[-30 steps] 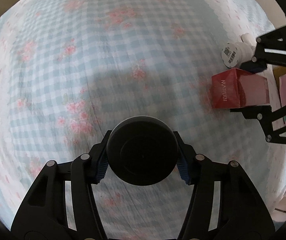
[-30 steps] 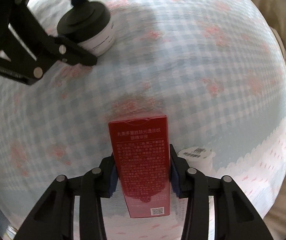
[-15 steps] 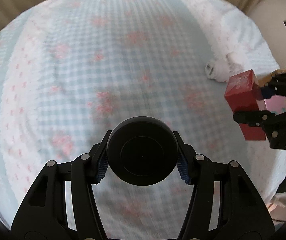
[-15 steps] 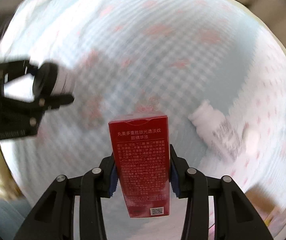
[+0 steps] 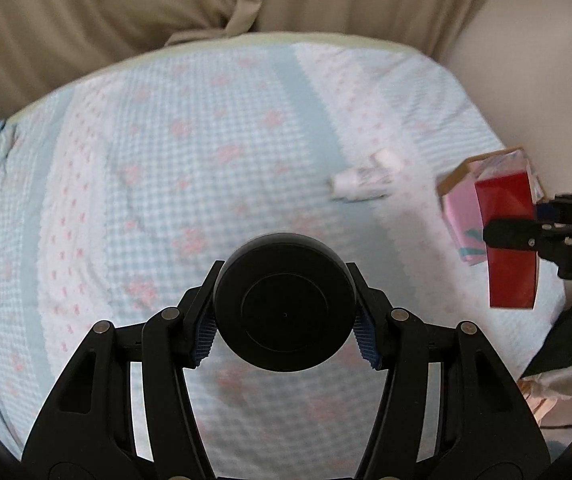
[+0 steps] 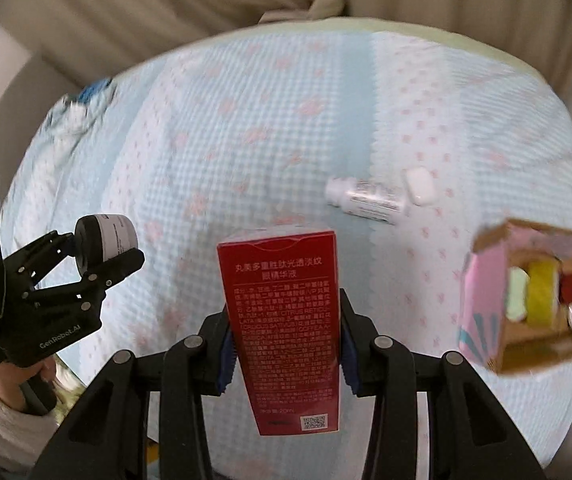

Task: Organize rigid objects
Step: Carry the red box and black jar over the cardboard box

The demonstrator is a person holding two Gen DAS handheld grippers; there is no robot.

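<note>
Both grippers have been lifting away from the bedspread since the earlier frames, with the curtain now showing beyond the bed. Left wrist view: left gripper [image 5: 284,320] is pinching a black-lidded jar [image 5: 284,303] between its blue pads, lid facing the camera, above the checked bedspread [image 5: 189,168]. Ahead and to its right a white bottle [image 5: 360,181] is lying on its side; farther right the red box [image 5: 510,236] is sitting in the right gripper [image 5: 542,220], in front of a pink carton [image 5: 462,212]. Right wrist view: right gripper [image 6: 283,344] is clamping the red box [image 6: 281,336] upright by its sides. Left gripper [image 6: 97,256] is hanging off to its left, gripping the jar [image 6: 105,240]. Ahead and right the white bottle [image 6: 366,200] is lying next to a small white case [image 6: 420,185], touching or not unclear. Far right the pink carton [image 6: 526,300] is standing open, blurred, with several items inside.
</note>
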